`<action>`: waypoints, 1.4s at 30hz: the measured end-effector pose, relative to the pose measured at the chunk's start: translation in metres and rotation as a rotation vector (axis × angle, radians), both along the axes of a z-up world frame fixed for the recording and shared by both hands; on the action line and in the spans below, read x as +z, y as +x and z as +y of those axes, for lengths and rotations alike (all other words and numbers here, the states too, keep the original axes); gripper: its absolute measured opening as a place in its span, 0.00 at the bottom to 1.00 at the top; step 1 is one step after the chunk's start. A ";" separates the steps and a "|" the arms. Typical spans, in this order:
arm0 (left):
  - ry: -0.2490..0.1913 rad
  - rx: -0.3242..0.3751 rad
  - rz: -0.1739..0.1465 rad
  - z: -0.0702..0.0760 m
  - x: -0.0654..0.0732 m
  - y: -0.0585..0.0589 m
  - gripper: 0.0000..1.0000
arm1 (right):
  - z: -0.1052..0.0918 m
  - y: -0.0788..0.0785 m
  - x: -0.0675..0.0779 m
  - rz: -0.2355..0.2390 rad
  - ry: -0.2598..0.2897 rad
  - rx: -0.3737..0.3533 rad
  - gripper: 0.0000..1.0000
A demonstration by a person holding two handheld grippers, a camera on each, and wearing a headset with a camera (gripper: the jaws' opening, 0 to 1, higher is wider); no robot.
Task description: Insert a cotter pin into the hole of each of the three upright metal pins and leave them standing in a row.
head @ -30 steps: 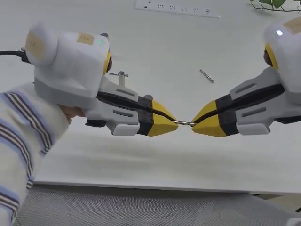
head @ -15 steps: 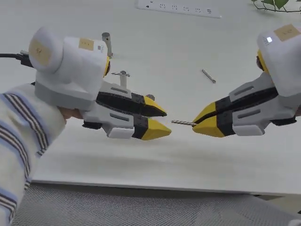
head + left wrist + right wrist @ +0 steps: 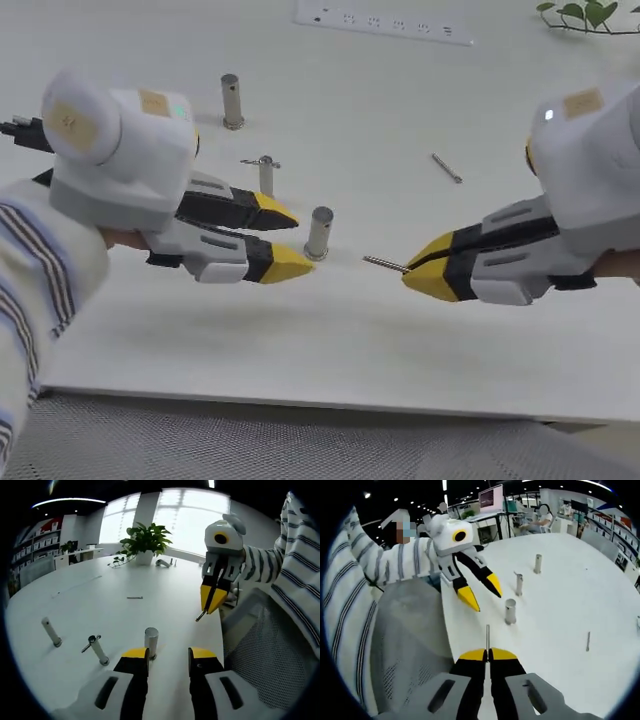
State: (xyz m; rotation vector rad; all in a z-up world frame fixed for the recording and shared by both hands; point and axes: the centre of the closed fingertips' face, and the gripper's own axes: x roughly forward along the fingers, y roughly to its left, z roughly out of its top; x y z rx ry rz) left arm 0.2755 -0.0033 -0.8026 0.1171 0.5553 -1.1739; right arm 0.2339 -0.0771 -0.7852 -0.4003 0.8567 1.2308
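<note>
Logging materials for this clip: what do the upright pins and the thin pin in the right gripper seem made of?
The upright pins look like bare metal: dull grey with a soft sheen. The thin pin in the right gripper looks like silvery metal wire, though too small to be sure.

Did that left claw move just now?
Yes. The left gripper has drawn back leftward, away from the loose cotter pin lying on the table, and opened.

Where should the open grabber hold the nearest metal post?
Grip the post low on its smooth side, probably level from where the open left gripper is. It stands upright and round, and the next post carries its pin near the top, so leave that clear.
</note>
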 end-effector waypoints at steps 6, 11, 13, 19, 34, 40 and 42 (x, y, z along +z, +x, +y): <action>0.034 0.008 -0.011 0.003 -0.012 0.010 0.34 | 0.003 0.000 -0.004 -0.020 -0.016 -0.011 0.03; 0.043 0.001 -0.016 0.000 -0.018 0.016 0.36 | 0.005 0.001 -0.010 -0.007 -0.018 -0.034 0.03; 0.034 -0.005 -0.010 -0.002 -0.020 0.018 0.36 | 0.005 0.001 -0.012 -0.006 -0.016 -0.040 0.03; 0.064 -0.015 -0.027 -0.006 -0.025 0.025 0.35 | 0.006 0.004 -0.015 -0.008 -0.031 -0.065 0.03; 0.076 -0.053 -0.032 -0.019 -0.034 0.028 0.28 | 0.007 0.010 -0.019 -0.001 -0.027 -0.120 0.03; 0.087 -0.061 -0.043 -0.022 -0.038 0.029 0.25 | 0.007 0.014 -0.018 -0.005 -0.021 -0.137 0.03; 0.099 -0.069 -0.047 -0.023 -0.040 0.028 0.22 | 0.008 0.015 -0.018 -0.006 -0.017 -0.144 0.03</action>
